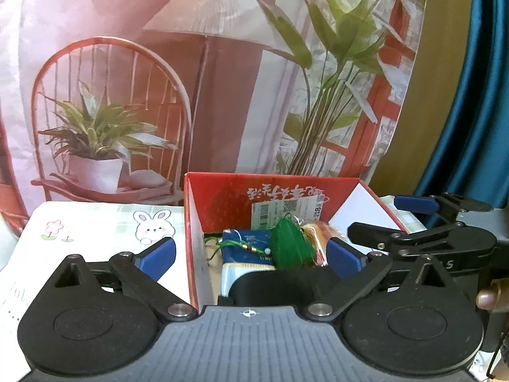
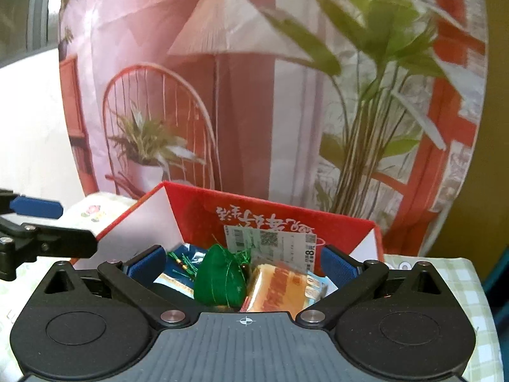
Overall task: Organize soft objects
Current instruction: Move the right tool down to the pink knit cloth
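Much of the open red cardboard box (image 1: 280, 203) is hidden from us: our own gripper bodies cut off its near wall and floor in both views, and the white barcode label (image 2: 270, 245) stuck on its far inner wall is too blurred to read, as is the upside-down white script above it.

The box stands on a table covered with a pale green checked cloth printed with a white rabbit and flowers (image 1: 105, 226). Behind it hangs a printed backdrop showing a floor lamp, a red chair and potted plants (image 1: 203, 73), with a blue curtain (image 1: 470, 95) at the right edge.

Inside the box we see the green stuffed fabric pouch shaped like a pyramid (image 2: 219, 280), wound with thin thread and trailing a green tassel cord (image 1: 245, 246). It leans between a blue and white packet (image 1: 245, 264) on its left and an orange packet in clear wrap (image 2: 280, 289) on its right.

Our left gripper (image 1: 251, 254) has its blue pads spread wide, one on each side of the box's left wall, gripping nothing. Our right gripper (image 2: 245, 264) is likewise spread, hovering over the box's contents, the pouch lying between its fingers but untouched.
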{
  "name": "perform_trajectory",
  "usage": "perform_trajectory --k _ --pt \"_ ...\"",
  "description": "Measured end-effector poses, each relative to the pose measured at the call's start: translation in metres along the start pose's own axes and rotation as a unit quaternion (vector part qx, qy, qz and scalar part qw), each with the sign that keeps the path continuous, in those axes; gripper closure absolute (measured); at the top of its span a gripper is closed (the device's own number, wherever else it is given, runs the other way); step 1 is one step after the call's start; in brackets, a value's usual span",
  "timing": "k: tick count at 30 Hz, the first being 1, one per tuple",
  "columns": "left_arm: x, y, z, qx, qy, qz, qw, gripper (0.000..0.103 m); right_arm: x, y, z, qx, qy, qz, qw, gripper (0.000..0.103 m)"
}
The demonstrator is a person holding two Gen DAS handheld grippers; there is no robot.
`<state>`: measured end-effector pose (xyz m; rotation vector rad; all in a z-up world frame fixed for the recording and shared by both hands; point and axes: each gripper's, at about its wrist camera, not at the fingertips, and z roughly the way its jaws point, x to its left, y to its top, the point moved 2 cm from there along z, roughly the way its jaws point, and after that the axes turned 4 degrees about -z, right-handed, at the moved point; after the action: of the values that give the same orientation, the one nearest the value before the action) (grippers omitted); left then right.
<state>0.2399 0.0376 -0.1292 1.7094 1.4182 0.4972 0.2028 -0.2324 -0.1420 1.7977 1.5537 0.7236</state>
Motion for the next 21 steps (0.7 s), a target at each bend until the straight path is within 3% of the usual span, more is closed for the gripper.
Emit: perform_trajectory --k 11,21 --pt "0.004 -0.036 -0.033 -0.001 0.034 -0.006 0.9994 0.000 -0.005 -0.029 -0.046 -0.016 0.029 0.016 0.999 0.000" --pt "0.014 -0.076 -0.049 0.033 0.046 -0.023 0.9982 0.001 -0.004 -0.067 -0.076 -0.014 0.056 0.014 0.998 0.000"
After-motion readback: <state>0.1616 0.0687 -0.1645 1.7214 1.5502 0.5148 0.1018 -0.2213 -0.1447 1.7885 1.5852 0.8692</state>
